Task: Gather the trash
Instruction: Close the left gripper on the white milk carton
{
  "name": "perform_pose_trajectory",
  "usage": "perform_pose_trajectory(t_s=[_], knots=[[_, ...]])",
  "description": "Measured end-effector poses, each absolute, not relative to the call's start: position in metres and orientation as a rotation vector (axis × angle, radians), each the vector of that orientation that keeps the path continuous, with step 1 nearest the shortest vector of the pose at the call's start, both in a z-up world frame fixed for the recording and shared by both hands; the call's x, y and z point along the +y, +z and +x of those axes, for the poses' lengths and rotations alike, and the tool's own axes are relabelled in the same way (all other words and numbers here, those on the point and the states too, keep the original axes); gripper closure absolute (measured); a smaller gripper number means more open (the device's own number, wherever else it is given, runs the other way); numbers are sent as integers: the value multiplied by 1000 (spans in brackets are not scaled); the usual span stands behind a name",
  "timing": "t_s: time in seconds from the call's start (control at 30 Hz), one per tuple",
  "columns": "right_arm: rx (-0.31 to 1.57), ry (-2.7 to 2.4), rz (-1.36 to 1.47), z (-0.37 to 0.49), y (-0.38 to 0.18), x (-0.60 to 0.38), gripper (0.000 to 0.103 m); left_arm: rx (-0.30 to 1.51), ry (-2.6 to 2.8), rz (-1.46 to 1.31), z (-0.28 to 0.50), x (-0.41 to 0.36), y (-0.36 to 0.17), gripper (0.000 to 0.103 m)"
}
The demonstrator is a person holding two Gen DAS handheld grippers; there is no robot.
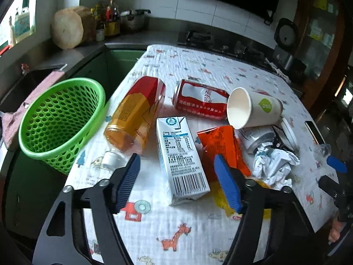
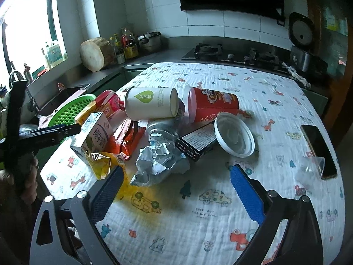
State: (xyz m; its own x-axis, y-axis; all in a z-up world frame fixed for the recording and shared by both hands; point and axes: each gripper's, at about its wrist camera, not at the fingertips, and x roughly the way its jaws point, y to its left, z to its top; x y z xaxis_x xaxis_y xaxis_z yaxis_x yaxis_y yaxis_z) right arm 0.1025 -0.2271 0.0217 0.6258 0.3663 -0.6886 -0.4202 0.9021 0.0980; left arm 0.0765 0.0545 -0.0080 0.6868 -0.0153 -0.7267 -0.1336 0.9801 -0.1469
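Note:
A green mesh basket [image 1: 59, 119] stands at the table's left edge. Trash lies on the cloth: an orange drink bottle [image 1: 136, 114], a white milk carton [image 1: 181, 159], a red cola can [image 1: 200, 99], a paper cup [image 1: 251, 108], an orange wrapper [image 1: 222, 141], a silver can [image 1: 258, 139] and crumpled paper [image 1: 273, 165]. My left gripper [image 1: 178, 176] is open, its jaws on either side of the milk carton's near end. My right gripper [image 2: 176, 187] is open and empty just in front of the crumpled paper [image 2: 158, 163].
A phone [image 2: 317, 150] lies at the table's right edge beside a clear plastic cup [image 2: 313, 165]. A red tub [image 2: 211, 106], white lid [image 2: 233, 134], black box [image 2: 196, 143] and yellow wrapper [image 2: 101, 165] lie in the pile. Kitchen counter and stove stand behind.

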Motion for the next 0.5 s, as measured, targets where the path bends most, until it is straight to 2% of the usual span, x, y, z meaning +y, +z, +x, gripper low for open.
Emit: perform_pose_trajectory(t_s=[0.1,0.5], knots=[[787,474,-62,106,20,-228,18,849,54,-217,90,57,-16,43],[820,515,-70,116,8,-218,22,924,55,-248,122,61,-34,48]])
